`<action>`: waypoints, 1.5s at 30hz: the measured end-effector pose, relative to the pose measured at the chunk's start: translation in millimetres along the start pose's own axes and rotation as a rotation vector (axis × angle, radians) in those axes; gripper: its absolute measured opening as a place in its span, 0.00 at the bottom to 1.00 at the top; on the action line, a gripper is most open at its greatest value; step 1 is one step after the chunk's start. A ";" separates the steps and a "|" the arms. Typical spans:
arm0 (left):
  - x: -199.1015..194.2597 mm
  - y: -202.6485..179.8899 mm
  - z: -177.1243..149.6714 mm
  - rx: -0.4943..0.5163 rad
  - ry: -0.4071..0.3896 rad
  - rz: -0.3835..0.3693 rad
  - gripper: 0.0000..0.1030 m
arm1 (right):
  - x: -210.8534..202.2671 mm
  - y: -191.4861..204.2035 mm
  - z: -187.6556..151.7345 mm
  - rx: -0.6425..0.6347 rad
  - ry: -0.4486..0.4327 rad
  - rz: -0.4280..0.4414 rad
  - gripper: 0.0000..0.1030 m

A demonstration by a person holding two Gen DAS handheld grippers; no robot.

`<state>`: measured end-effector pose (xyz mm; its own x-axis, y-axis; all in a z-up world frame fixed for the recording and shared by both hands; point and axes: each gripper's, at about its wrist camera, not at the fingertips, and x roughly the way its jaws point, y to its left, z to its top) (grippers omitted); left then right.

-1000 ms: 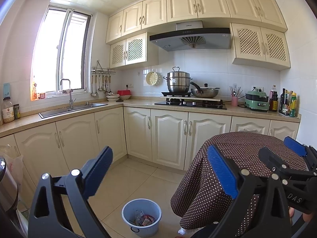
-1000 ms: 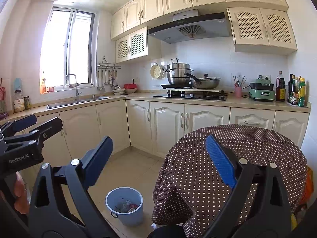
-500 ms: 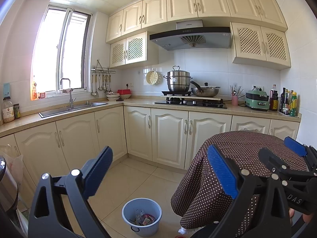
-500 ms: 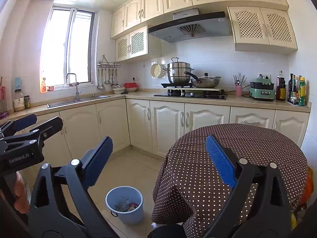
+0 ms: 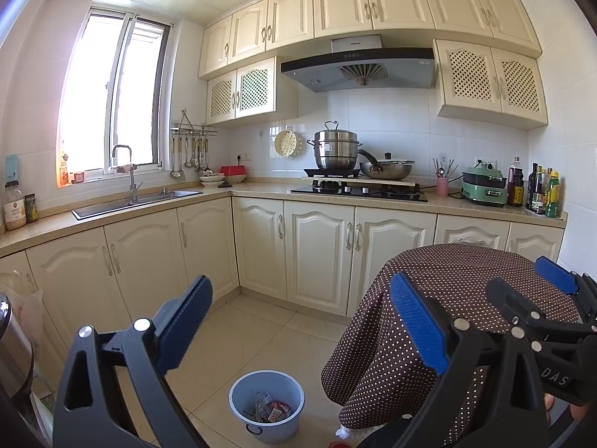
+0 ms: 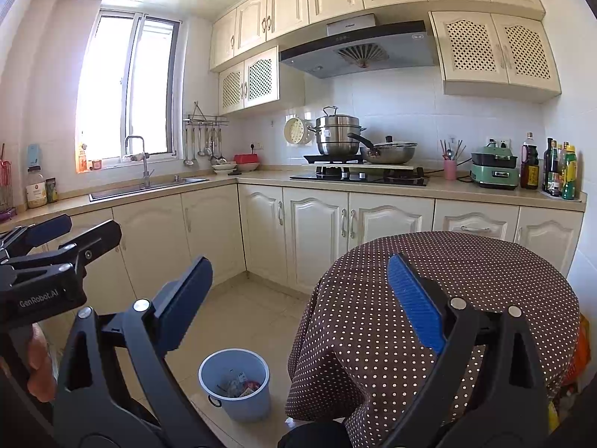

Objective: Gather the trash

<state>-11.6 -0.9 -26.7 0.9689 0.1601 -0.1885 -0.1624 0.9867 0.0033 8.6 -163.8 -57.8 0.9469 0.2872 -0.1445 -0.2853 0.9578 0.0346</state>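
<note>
Both my grippers, left gripper [image 5: 298, 332] and right gripper [image 6: 298, 313], hang with jaws wide apart, holding nothing. I see the round light-blue plastic bin [image 5: 266, 407] with wrappers on the floor, below both jaws, left of the dotted brown tablecloth [image 6: 447, 276]; neither gripper looks clearly nearer.

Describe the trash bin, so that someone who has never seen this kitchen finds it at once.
Find the round table with the brown white-dotted cloth, in front of the cream cabinets. On the tiled floor just left of its hanging cloth stands the small light-blue bucket. It is the only container on the floor, with wrappers already inside.
</note>
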 end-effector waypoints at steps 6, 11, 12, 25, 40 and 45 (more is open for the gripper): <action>1.5 0.6 0.1 0.000 0.003 -0.001 0.92 | 0.5 -0.4 -1.0 -0.001 0.002 0.002 0.91; 4.3 2.9 0.2 0.003 0.009 -0.002 0.92 | 1.1 -2.2 -3.4 -0.002 0.006 0.005 0.91; 4.2 3.0 0.1 0.003 0.009 -0.002 0.92 | 1.2 -3.4 -4.4 -0.003 0.006 0.007 0.91; 6.0 4.1 -1.2 0.004 0.015 -0.001 0.92 | 1.6 -7.6 -8.5 -0.006 0.017 0.013 0.91; 8.8 10.0 -7.2 0.007 0.023 0.000 0.92 | 2.7 -5.9 -8.6 -0.012 0.027 0.023 0.91; 10.4 13.0 -8.3 0.007 0.030 -0.001 0.92 | 4.0 -3.5 -10.1 -0.015 0.032 0.026 0.91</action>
<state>-5.1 13.4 -36.7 0.9631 0.1584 -0.2177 -0.1601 0.9871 0.0099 11.9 -166.0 -68.5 0.9338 0.3118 -0.1755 -0.3124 0.9496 0.0245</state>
